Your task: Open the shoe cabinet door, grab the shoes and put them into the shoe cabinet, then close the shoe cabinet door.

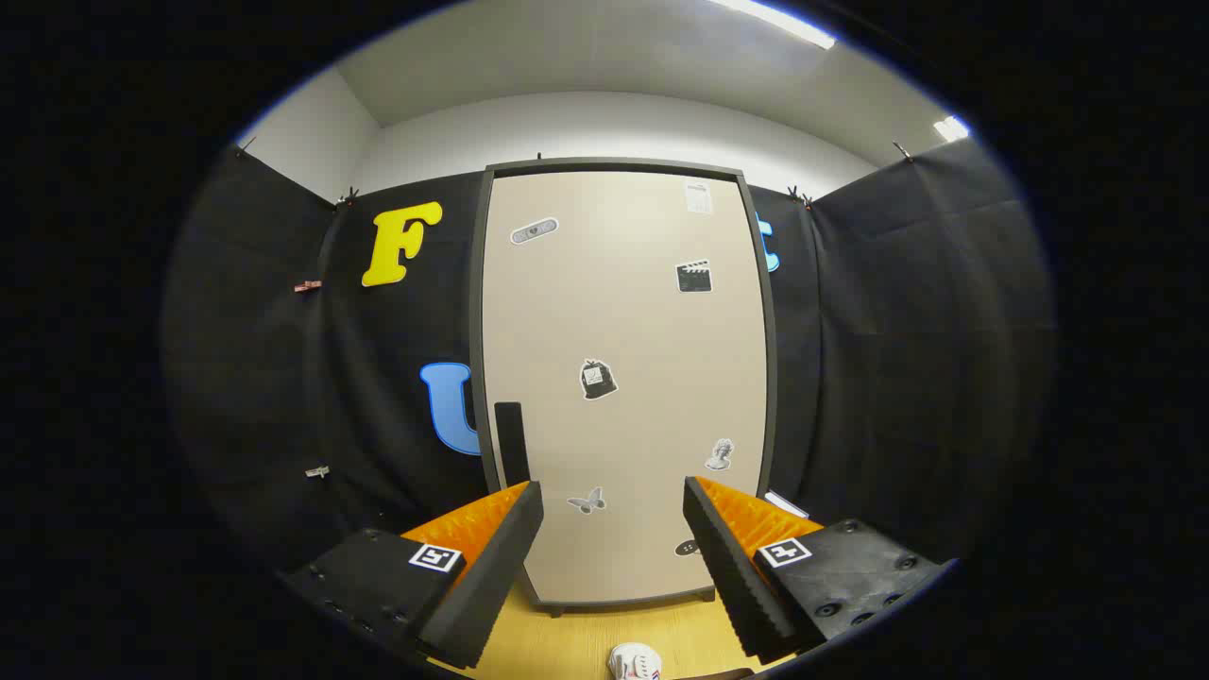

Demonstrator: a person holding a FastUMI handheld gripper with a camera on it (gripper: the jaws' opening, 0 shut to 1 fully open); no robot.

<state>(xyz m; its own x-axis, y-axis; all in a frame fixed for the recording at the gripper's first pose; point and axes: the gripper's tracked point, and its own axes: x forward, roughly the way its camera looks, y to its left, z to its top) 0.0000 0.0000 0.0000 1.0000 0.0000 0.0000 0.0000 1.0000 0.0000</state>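
The gripper (612,501) is held level with its two fingers spread wide apart and nothing between them. Nearest of all, low down between the fingers and closer than their tips, the toe of a white shoe (634,661) shows on the wooden floor (567,642); most of it is cut off, so its shape and how it lies cannot be told.

Beyond the fingertips stands the shoe cabinet (623,378), upright on the floor, facing the gripper. Its door (652,340), pale beige in a dark frame, is shut. A dark vertical handle (510,442) sits on the door's left side, low down, just above and beyond the left fingertip. Several small stickers (598,379) are scattered over the door, one about midway up between the two fingers.

Behind and on both sides of the cabinet hangs the black cloth wall (897,331), pinned along its top with clips. Farther up are a white wall and a ceiling with light strips (774,19).
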